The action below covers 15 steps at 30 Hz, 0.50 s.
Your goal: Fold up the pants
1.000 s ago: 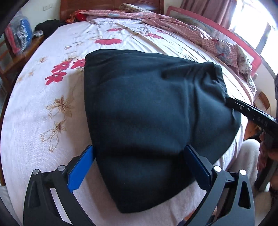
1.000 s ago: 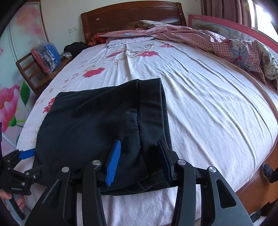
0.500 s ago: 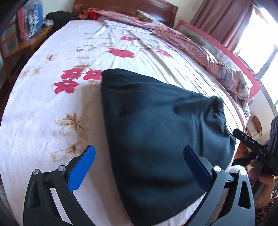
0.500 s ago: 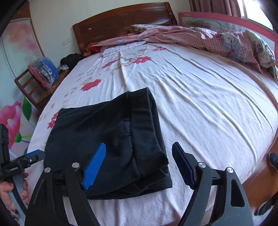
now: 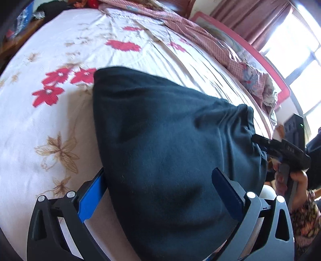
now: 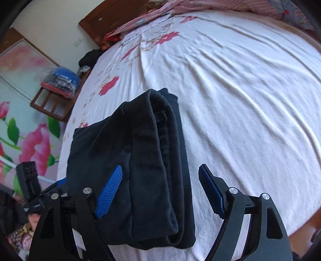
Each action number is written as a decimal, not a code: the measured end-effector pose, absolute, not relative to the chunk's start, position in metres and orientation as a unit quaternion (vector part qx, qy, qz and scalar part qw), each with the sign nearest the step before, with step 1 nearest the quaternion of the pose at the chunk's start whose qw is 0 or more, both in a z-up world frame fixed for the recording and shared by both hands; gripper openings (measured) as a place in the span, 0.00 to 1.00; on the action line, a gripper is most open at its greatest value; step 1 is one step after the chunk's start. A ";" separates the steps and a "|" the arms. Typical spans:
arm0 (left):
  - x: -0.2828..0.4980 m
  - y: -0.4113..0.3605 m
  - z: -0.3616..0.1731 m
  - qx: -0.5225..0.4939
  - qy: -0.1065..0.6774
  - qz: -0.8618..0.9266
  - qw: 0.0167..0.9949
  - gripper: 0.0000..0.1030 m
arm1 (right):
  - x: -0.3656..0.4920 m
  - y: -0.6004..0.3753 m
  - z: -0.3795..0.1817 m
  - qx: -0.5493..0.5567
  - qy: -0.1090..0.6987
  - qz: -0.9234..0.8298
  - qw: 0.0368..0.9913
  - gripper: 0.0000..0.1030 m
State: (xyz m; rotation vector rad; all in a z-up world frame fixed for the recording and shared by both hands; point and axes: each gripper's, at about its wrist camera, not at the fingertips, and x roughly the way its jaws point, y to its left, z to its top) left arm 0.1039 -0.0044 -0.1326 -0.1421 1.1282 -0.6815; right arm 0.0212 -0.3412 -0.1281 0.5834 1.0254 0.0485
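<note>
Dark folded pants (image 5: 170, 144) lie on the flowered white sheet (image 5: 50, 124) of the bed. My left gripper (image 5: 160, 192) is open, its blue pads wide apart on either side of the fold's near end, not pressing it. In the right wrist view the pants (image 6: 140, 160) show their ribbed waistband layers on top. There my right gripper (image 6: 160, 188) stands open: one pad hovers over the cloth, the other over bare sheet. The left wrist view shows the right gripper (image 5: 258, 140) at the pants' right end, held by a hand (image 5: 297, 180).
A crumpled pink checked quilt (image 5: 210, 36) lies along the far side of the bed, below a wooden headboard (image 6: 112, 14). A chair with bagged clothes (image 6: 60, 84) stands at the left. The left gripper (image 6: 36, 196) shows at the lower left.
My right gripper's jaws have spread wide from around the waistband fold, and that view has rolled and dropped closer. The left gripper has shifted along the bed edge, still wide open.
</note>
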 end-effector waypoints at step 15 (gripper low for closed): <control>0.105 -0.018 -0.137 -0.041 0.520 -0.363 0.772 0.98 | 0.049 -0.347 -0.151 0.315 0.482 0.091 0.812 0.72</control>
